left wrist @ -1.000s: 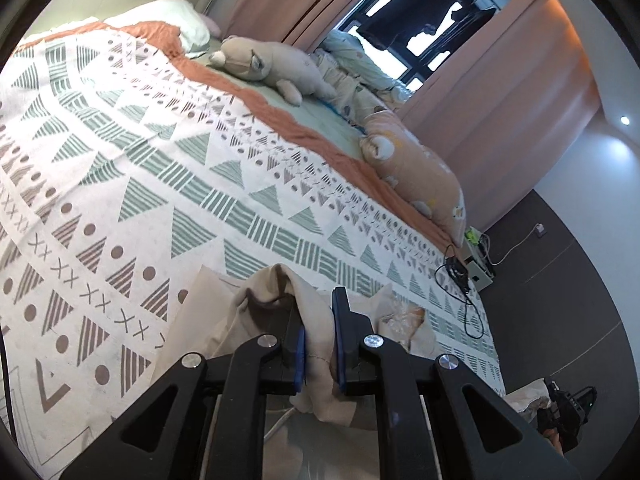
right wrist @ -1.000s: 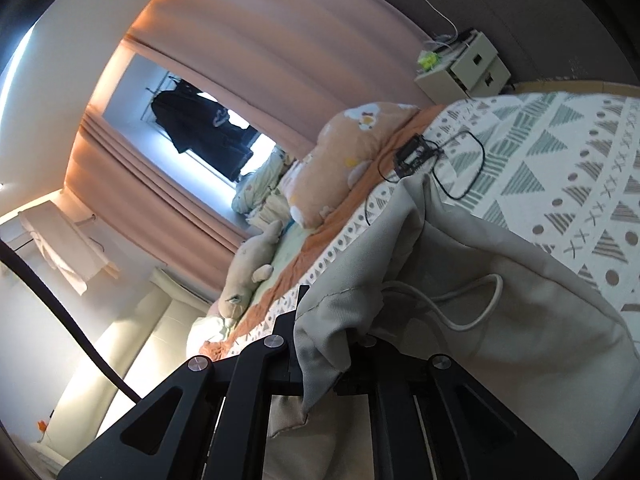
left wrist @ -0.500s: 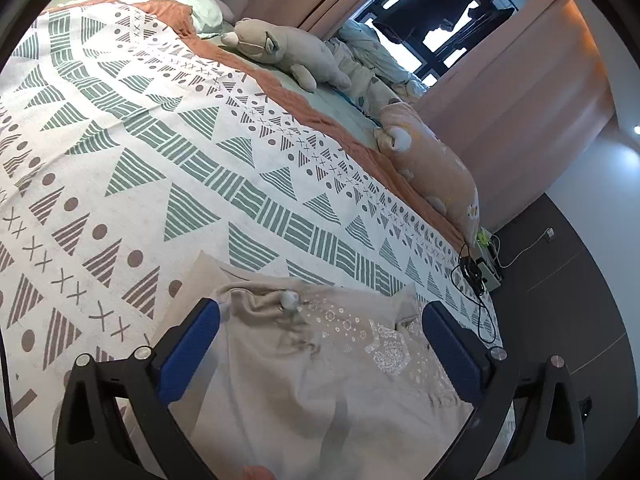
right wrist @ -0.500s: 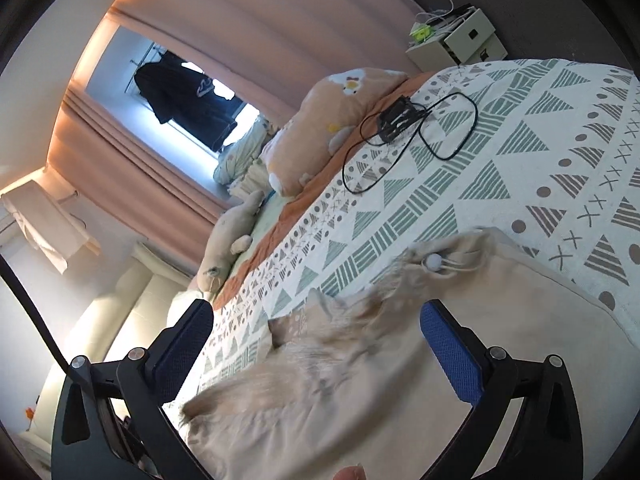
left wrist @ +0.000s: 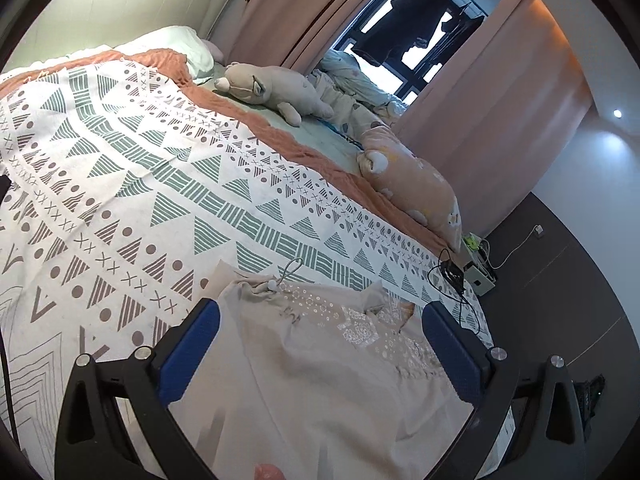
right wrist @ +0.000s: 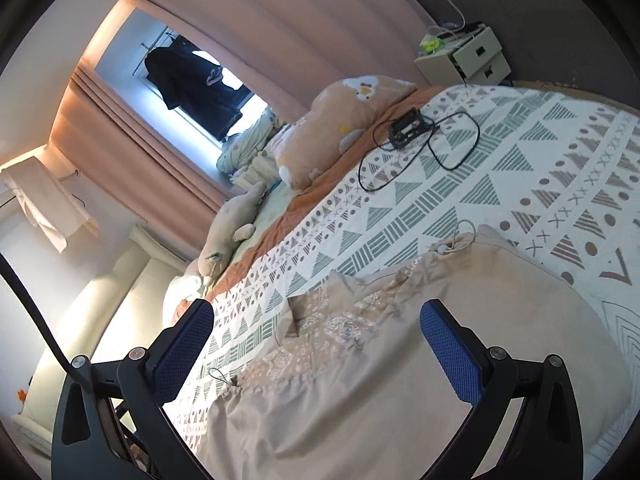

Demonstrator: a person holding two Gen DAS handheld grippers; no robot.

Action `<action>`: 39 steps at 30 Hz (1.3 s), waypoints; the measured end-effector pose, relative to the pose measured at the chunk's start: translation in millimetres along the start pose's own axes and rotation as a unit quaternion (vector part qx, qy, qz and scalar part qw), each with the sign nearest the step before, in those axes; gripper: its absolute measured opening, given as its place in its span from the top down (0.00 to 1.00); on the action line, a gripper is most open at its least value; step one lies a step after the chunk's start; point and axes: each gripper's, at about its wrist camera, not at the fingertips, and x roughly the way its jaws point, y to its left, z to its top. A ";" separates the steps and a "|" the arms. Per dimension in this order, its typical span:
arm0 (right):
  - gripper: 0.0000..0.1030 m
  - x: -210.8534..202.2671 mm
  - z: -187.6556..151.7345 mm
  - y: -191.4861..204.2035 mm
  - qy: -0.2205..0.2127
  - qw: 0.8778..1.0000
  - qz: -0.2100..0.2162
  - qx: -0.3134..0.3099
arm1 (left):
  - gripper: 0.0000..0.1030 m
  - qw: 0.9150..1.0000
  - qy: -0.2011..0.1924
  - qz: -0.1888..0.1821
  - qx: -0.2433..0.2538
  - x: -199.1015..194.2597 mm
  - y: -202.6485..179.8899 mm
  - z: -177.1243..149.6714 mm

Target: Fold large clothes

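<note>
Patterned bedspread (left wrist: 168, 184) is seen covering pretty much the whole bed, with a beige garment (left wrist: 320, 380) laid out flat on its near edge, drawstring (left wrist: 290, 270) at its far end. Both the left gripper (left wrist: 320, 334) and right gripper (right wrist: 316, 332) are held above the cloth with jaws spread fully wide, nothing pinched between the blue pads. Plush toys (left wrist: 276, 92) and a black cable (right wrist: 420, 148) are parked toward the far side.

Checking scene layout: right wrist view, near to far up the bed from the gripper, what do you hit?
right gripper → beige garment → patterned bedspread → black device with cable → orange plush pillow → bedside cabinet
</note>
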 end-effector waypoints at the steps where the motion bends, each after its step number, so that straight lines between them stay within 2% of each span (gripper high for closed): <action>1: 0.00 -6.3 -1.6 3.2 -0.002 1.000 0.002 0.000 | 0.00 1.000 0.001 -0.003 0.000 -7.9 -1.8 -1.0; 4: 0.02 -18.4 -7.0 20.9 -0.005 1.000 0.017 -0.001 | 0.00 1.000 0.003 0.000 0.006 -27.4 -4.6 -5.8; 8: 0.12 -12.4 -19.8 51.8 0.005 0.999 0.031 -0.030 | 0.00 0.999 -0.005 0.029 0.021 -47.5 -1.1 -16.1; 13: 0.27 22.4 -32.7 77.7 0.045 0.994 0.016 -0.097 | 0.00 0.998 -0.003 0.055 0.013 -51.4 18.6 -31.2; 18: 0.34 68.2 -41.9 81.5 0.096 0.986 -0.011 -0.139 | 0.05 0.997 0.001 0.079 -0.017 -38.2 42.3 -49.3; 20: 0.39 84.1 -48.6 77.8 0.116 0.982 -0.018 -0.147 | 0.06 0.994 0.005 0.105 -0.009 -24.8 46.9 -59.4; 28: 0.43 146.9 -74.2 81.9 0.182 0.963 -0.044 -0.194 | 0.23 0.990 0.025 0.135 -0.025 15.2 74.1 -92.3; 30: 0.49 166.6 -82.6 85.2 0.200 0.956 -0.055 -0.206 | 0.25 0.989 0.027 0.147 -0.021 18.5 78.3 -97.1; 32: 0.51 184.3 -91.8 88.9 0.218 0.951 -0.069 -0.210 | 0.36 0.987 0.031 0.158 -0.024 20.5 85.0 -101.1; 34: 0.54 201.8 -99.9 86.0 0.229 0.943 -0.087 -0.226 | 0.37 0.986 0.035 0.160 -0.028 18.7 92.0 -103.2; 39: 0.56 237.6 -117.2 77.2 0.246 0.934 -0.110 -0.232 | 0.38 0.984 0.056 0.163 -0.049 15.6 109.4 -112.4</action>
